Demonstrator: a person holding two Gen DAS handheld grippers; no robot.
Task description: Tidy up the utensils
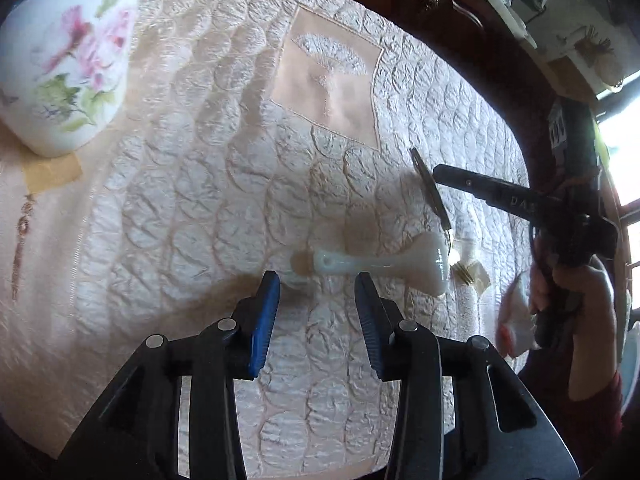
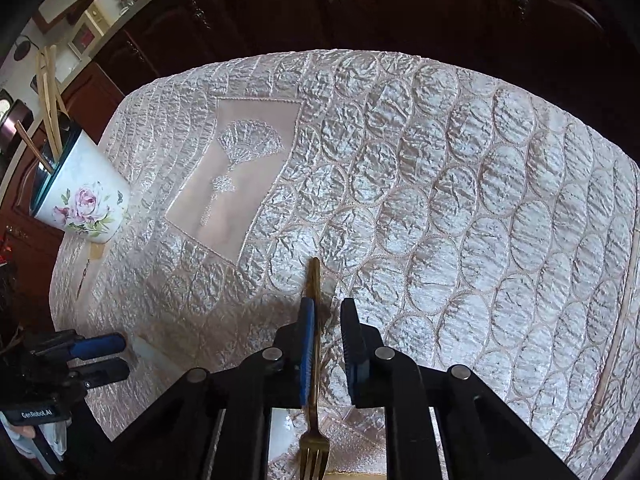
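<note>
Spoon (image 1: pixel 384 264) on tablecloth (image 1: pixel 200 220); cup (image 1: pixel 64 64) far left.

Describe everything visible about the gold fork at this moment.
The fork is slim, gold-coloured and looks like metal. In the right wrist view it lies lengthwise between the fingers of the right hand-held gripper, tines toward the camera, handle tip pointing out over the quilted tablecloth. It sits against the left blue pad, while a gap separates it from the other pad, so the grasp looks loose or unfinished. Whether it rests on the cloth cannot be told.
</note>
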